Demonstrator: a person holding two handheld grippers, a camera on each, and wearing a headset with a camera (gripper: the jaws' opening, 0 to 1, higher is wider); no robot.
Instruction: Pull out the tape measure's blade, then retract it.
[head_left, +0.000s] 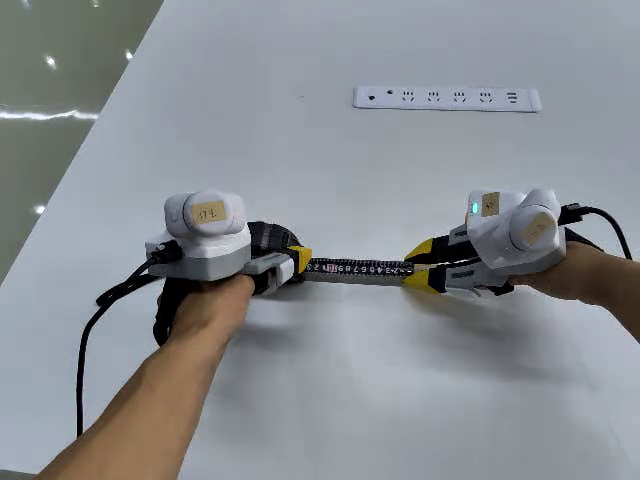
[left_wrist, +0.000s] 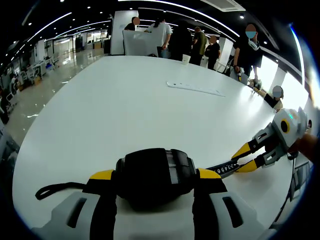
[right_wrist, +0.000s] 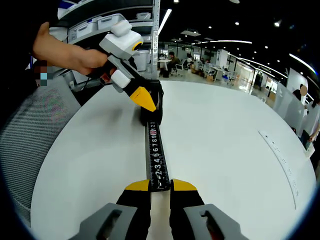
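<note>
Head view puts the tape measure (head_left: 268, 240) low on the white table (head_left: 330, 400), toward its left edge and closer to the near edge than to the far one, where a power strip (head_left: 446, 97) lies. The left gripper (head_left: 288, 262) has its 2 yellow-tipped jaws clamped on the black case (left_wrist: 155, 175) from either side; the left gripper view has the case wedged between both tips.

The blade (head_left: 358, 268) leaves the case toward the table's right edge, roughly parallel to the near edge. It ends in the right gripper (head_left: 418, 266), whose 2 jaws are pinched together on the blade's tip. In the right gripper view the blade stretches straight ahead from those jaws to the case, so case, blade and both grippers lie on 1 line.

A short length is out and it looks taut. By that reading, extending more means drawing the right gripper away along this axis while the left anchors the case. Retracting means feeding the tip back down the same line, with care that the blade neither twists nor snaps in.
</note>
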